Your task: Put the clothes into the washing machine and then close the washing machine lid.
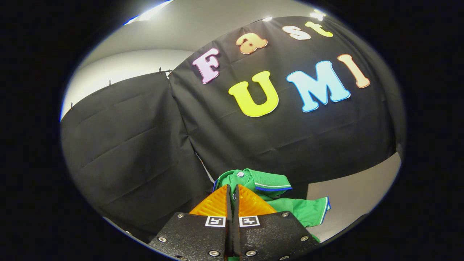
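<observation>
The black cloth wall (152,145) of the booth takes up most of the frame, hanging in creased panels that meet at a seam running down from the upper left toward the lower middle. Above it, in the upper left of the frame, a pale wall and ceiling (145,61) show, with a bright strip of light at the very top. In the lower right of the frame a pale, flat surface (355,195) lies beyond the cloth.

The gripper (232,192) sits at the bottom middle of the frame and points up and forward, aimed at the cloth wall rather than down at any surface. Its two fingers (214,204) stand drawn together with only a thin slit between them, pinching the fabric of a green shirt (297,212).

The shirt is bunched just ahead of the fingertips and spills to their right. Its collar, edged with blue and white stripes, rises above the tips, a small button (240,174) showing near its top, and a sleeve with the same trim hangs out toward the lower right.
</observation>
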The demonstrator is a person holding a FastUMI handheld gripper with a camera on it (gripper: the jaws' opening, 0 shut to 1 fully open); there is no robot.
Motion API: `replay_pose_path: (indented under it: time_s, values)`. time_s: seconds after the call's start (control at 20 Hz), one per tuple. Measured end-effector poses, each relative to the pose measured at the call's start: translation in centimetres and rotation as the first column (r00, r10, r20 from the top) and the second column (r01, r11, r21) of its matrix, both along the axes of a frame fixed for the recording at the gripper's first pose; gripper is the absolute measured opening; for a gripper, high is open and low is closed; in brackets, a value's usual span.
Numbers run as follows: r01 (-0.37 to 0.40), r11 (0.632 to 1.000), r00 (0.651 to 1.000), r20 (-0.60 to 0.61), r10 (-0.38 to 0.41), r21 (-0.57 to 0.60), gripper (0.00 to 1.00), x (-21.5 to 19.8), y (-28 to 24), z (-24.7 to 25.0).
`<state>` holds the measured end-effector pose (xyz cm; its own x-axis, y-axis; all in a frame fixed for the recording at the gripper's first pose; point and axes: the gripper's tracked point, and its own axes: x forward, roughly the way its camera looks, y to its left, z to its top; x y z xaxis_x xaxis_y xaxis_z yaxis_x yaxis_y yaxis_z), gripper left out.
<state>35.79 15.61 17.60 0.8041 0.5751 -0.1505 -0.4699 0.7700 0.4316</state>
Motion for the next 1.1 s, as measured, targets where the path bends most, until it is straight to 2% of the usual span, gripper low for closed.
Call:
replay_pose_path:
  time_s: [0.3, 0.5, 0.85, 1.1]
  values:
    - [-0.066, 0.998, 0.998, -0.002, 0.066, 0.008, 0.0, -0.9, 5.8, -0.7]
    - [-0.084, 0.996, 0.996, -0.027, 0.084, -0.014, 0.0, -1.0, 9.0, -2.8]
    - [-0.089, 0.992, 0.99, -0.116, 0.079, -0.087, 0.0, -0.2, 13.5, -9.7]
    - [-0.062, 0.984, 0.986, -0.164, 0.034, -0.168, 0.0, 0.6, 14.8, -14.5]
